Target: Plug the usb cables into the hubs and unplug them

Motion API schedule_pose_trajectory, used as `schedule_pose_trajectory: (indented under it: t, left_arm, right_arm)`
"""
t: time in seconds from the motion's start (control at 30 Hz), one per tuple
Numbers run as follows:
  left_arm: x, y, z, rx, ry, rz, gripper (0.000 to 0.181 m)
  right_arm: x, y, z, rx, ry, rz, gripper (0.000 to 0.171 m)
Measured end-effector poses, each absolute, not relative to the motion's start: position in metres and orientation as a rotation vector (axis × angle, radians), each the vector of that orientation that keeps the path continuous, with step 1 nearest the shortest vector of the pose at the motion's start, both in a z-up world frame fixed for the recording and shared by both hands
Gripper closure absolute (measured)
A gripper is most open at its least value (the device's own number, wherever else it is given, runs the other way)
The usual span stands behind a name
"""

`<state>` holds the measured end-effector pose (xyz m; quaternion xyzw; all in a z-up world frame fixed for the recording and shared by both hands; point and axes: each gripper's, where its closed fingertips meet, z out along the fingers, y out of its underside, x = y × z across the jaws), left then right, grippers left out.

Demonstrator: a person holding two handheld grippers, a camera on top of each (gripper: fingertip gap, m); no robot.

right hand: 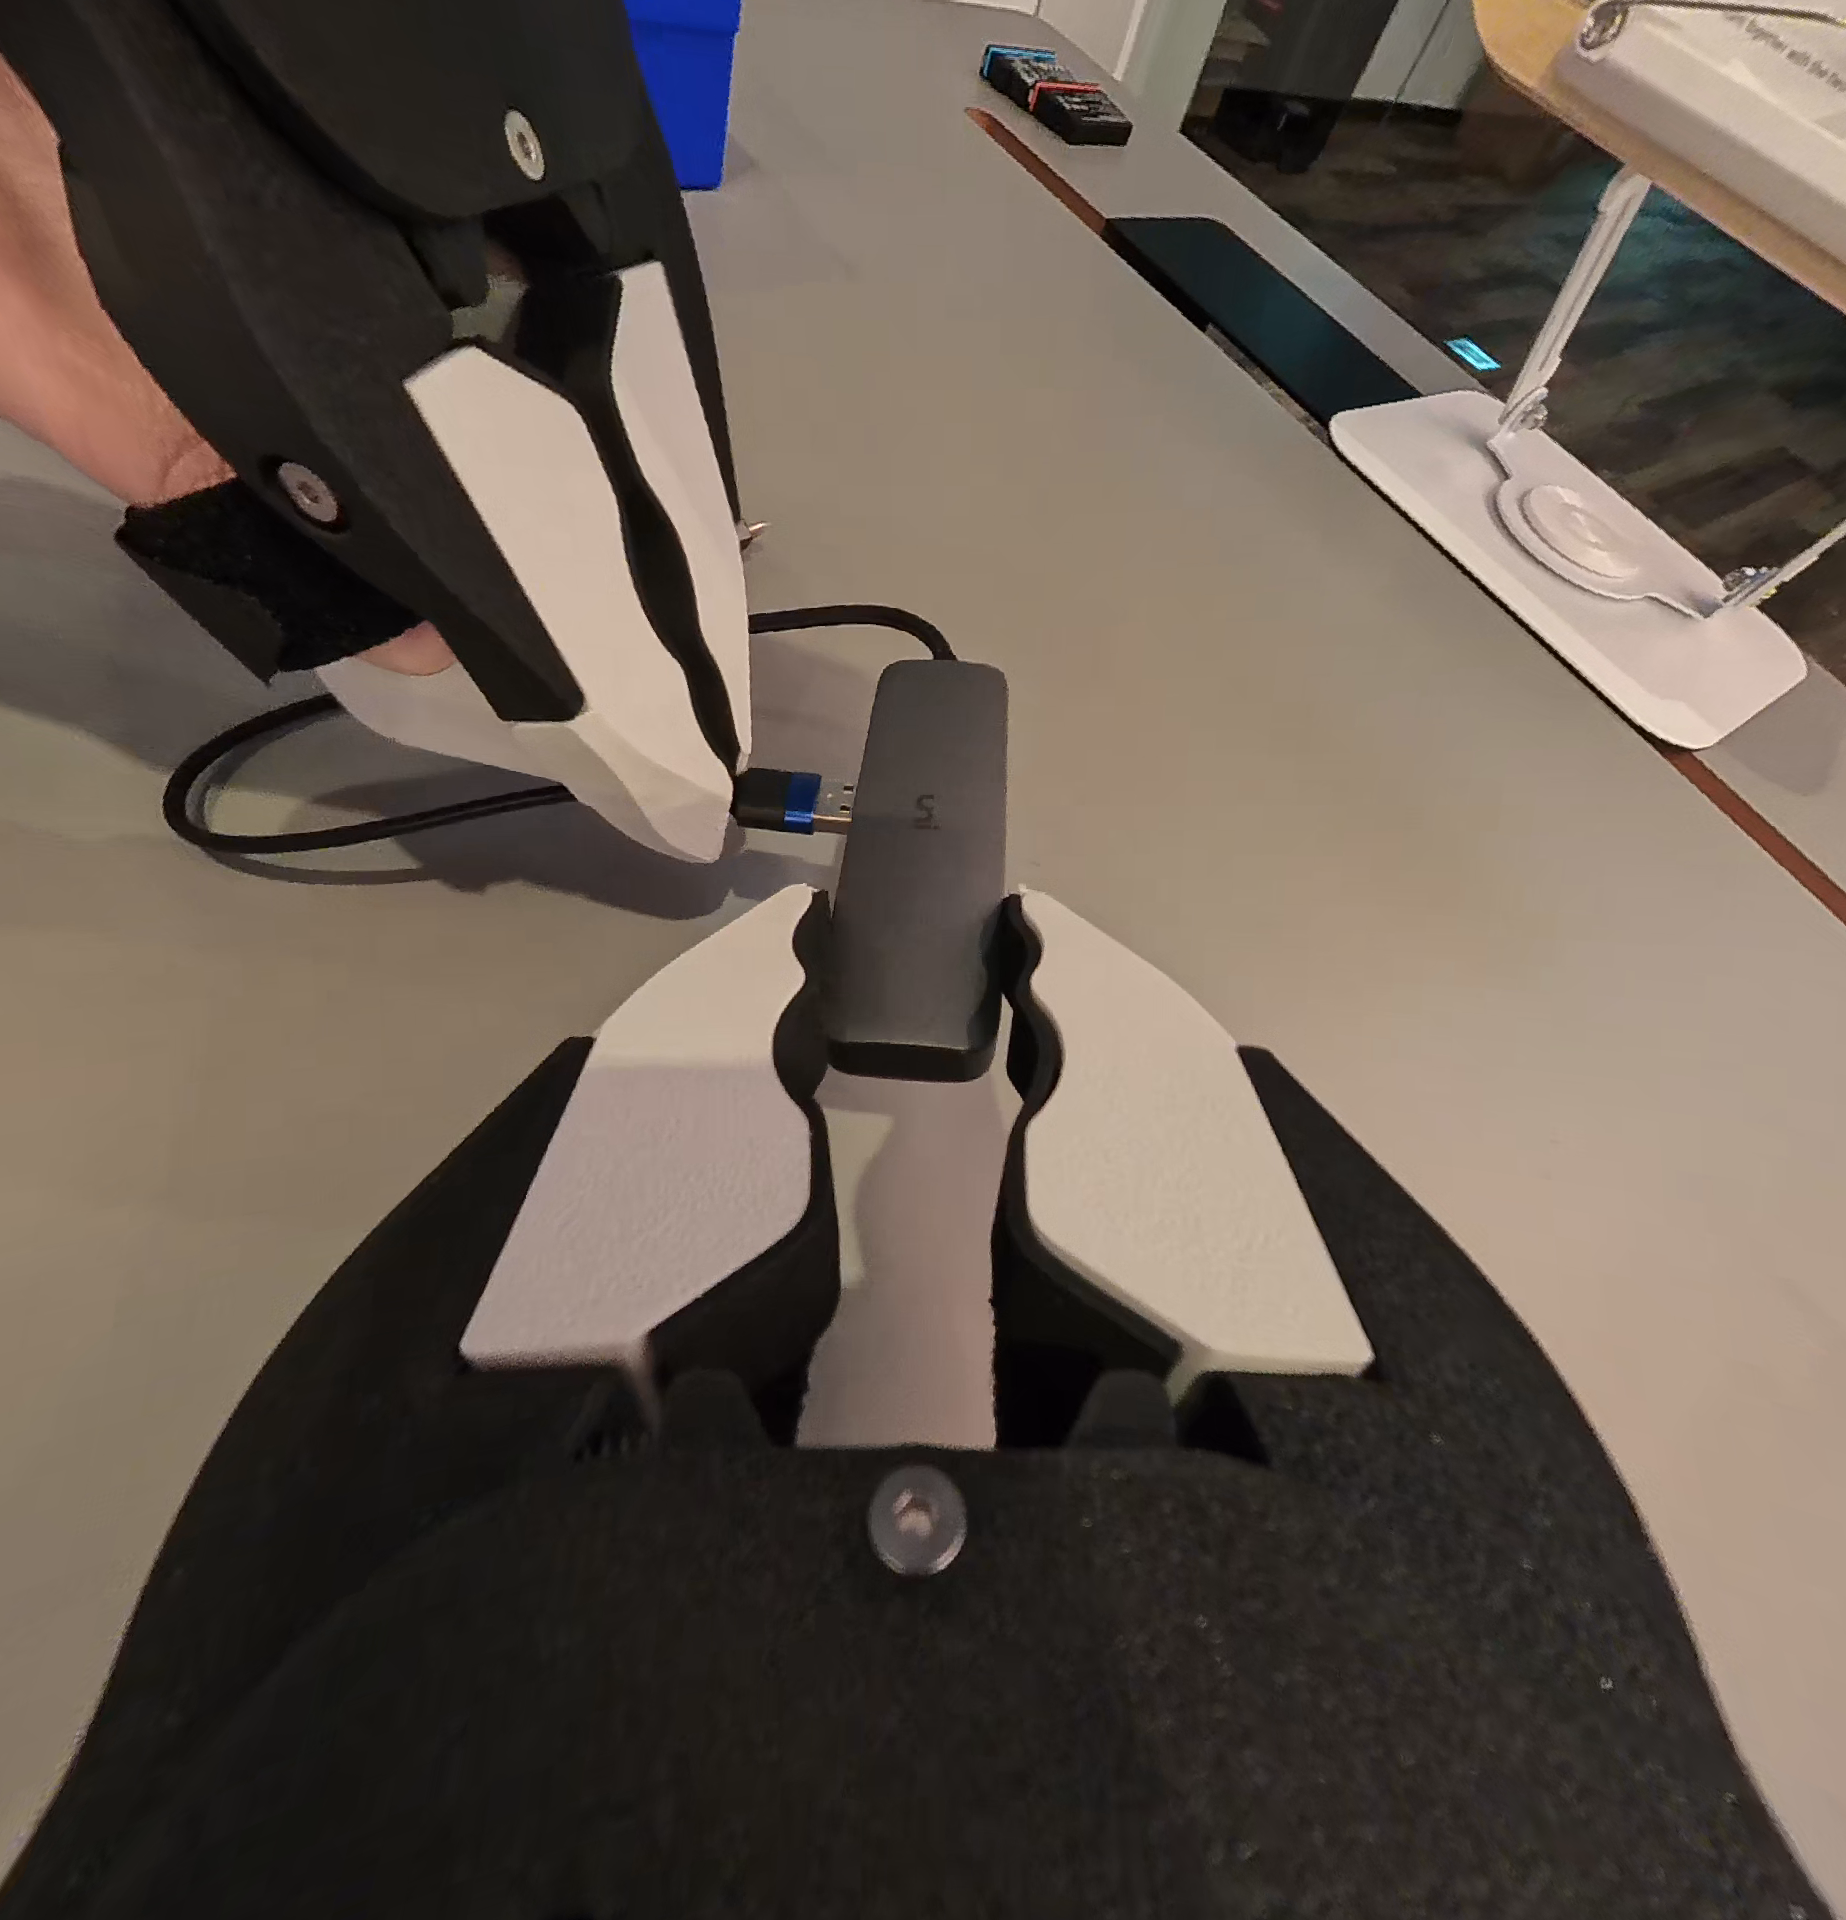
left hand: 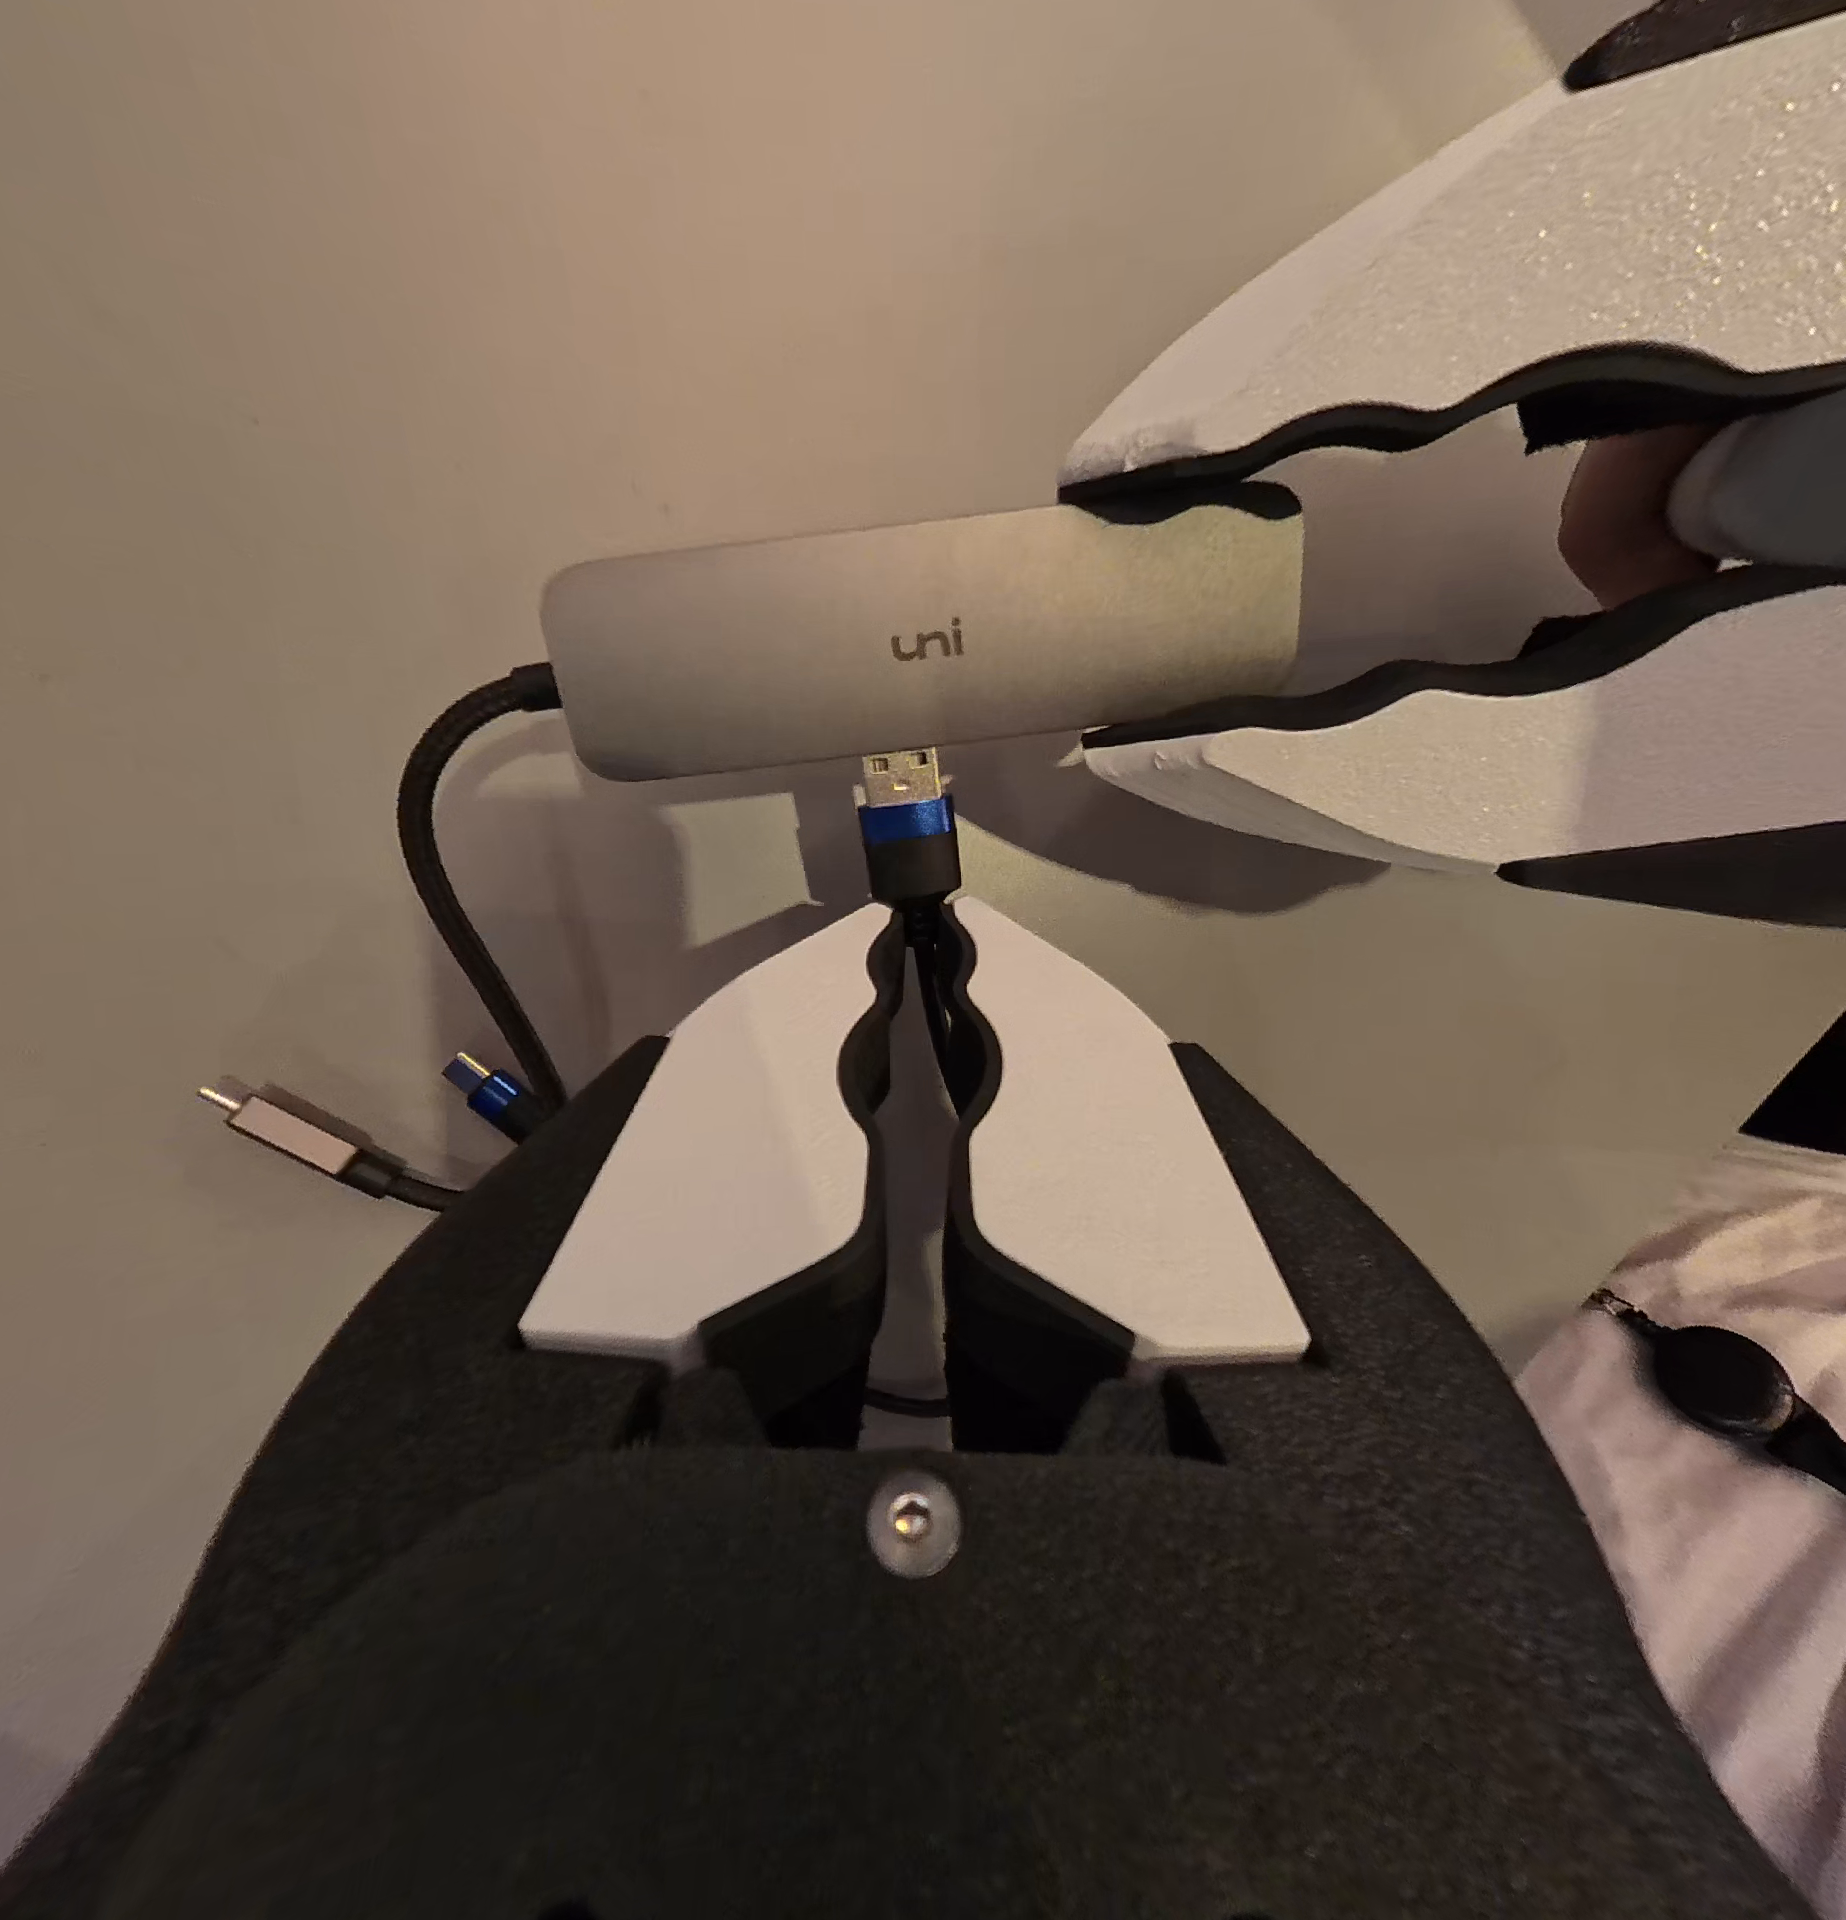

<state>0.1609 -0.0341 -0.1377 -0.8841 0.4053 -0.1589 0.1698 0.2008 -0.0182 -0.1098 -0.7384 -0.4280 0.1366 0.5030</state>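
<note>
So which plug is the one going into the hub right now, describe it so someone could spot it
Start at the grey table and find the flat grey hub clamped in the right tongs. The plug sits at the hub's long side, just beyond the tips of the left tongs, which grip its cable. Unlike the loose connectors lying by the hub's braided lead, its metal tip touches the hub.

Each gripper, the left gripper [left hand: 914,925] and the right gripper [right hand: 914,914], had a fuzzy black body, white fingers with wavy black pads, and one shiny screw.

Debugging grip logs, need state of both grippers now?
Left gripper: closed on the cable just behind the blue USB plug.
Right gripper: closed on the grey hub.
</note>
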Motion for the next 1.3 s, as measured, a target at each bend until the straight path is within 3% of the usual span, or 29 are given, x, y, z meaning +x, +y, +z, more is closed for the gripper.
schedule_pose_trajectory:
  t: [1.3]
  left_arm:
    - [0.163,-0.027,-0.135,-2.494,1.179,-0.396,0.176]
  right_arm:
    - [0.202,-0.018,-0.095,-1.643,-1.028,0.272,0.143]
